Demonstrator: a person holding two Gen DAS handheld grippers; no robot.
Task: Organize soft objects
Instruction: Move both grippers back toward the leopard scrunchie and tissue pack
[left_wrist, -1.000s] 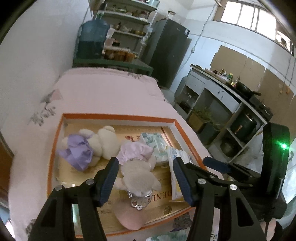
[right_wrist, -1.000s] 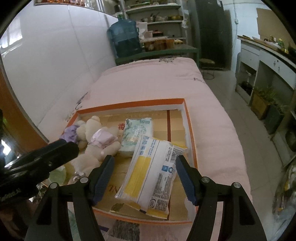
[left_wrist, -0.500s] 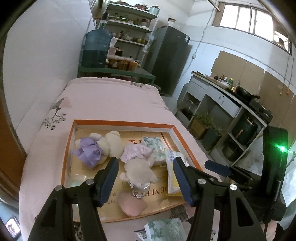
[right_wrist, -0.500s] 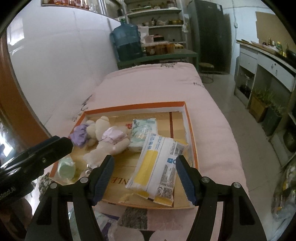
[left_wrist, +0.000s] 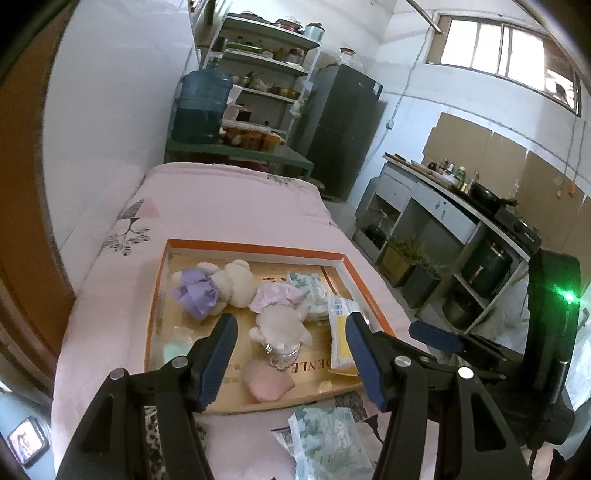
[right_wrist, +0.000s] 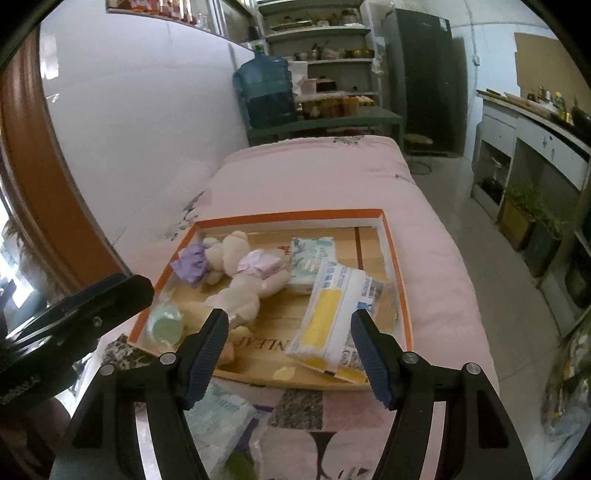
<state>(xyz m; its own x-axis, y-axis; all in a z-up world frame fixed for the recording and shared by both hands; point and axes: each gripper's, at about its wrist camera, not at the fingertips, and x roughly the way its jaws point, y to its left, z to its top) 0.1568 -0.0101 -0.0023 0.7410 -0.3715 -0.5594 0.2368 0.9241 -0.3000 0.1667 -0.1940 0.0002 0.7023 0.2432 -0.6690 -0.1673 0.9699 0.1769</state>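
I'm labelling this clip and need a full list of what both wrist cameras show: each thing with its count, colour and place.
tray: 1, orange rim, on the pink bed cover
plush bears: 2, cream with purple clothes, left part of tray
tissue packs in tray: 1, pale green print, behind the yellow pack
yellow-and-white pack: 1, right part of tray
pink soft piece: 1, near edge of tray
pale green soft piece: 1, near left corner of tray
tissue pack on the bed: 1, green print, in front of tray
water jug: 1, blue, on green table beyond the bed
fridge: 1, dark, far wall
left gripper: 1, black with blue pads, open, empty
right gripper: 1, same, open, empty
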